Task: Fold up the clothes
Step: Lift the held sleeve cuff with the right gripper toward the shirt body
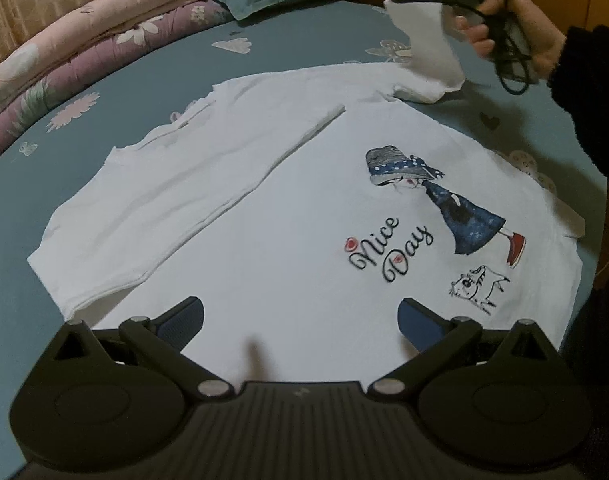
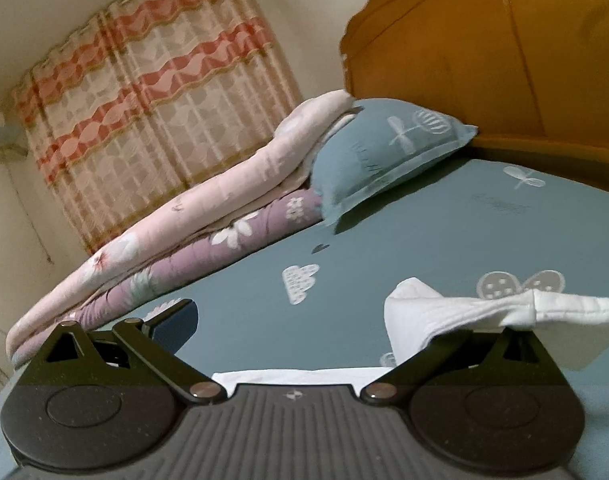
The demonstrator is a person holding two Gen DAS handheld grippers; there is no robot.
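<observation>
Hovering over the white T-shirt point(image 1: 264, 200), your left gripper point(image 1: 300, 314) has its blue-padded fingers point(image 1: 184, 316) spread wide, nothing between them. The shirt lies flat on the teal bedsheet point(image 1: 20, 320) directly ahead of and beneath that claw, print side up: the "Nice Day" lettering point(image 1: 388, 252) and the girl-in-a-hat graphic point(image 1: 444, 204) sit just forward and to the right of the right-hand pad. One sleeve point(image 1: 224, 164) is already folded in across the body, ahead and to the left of the claw.

Your right gripper point(image 2: 292, 320) is released too, jaws apart. The other sleeve point(image 2: 484, 316) is draped over its right-hand finger, hiding that pad, lifted off the sheet; it is not pinched. In the left view, your right hand point(image 1: 516, 36) holds that tool far ahead and to the right, with the sleeve hanging from it.

Beyond the right claw lie a teal pillow point(image 2: 384, 152) and a folded floral quilt point(image 2: 176, 232).
</observation>
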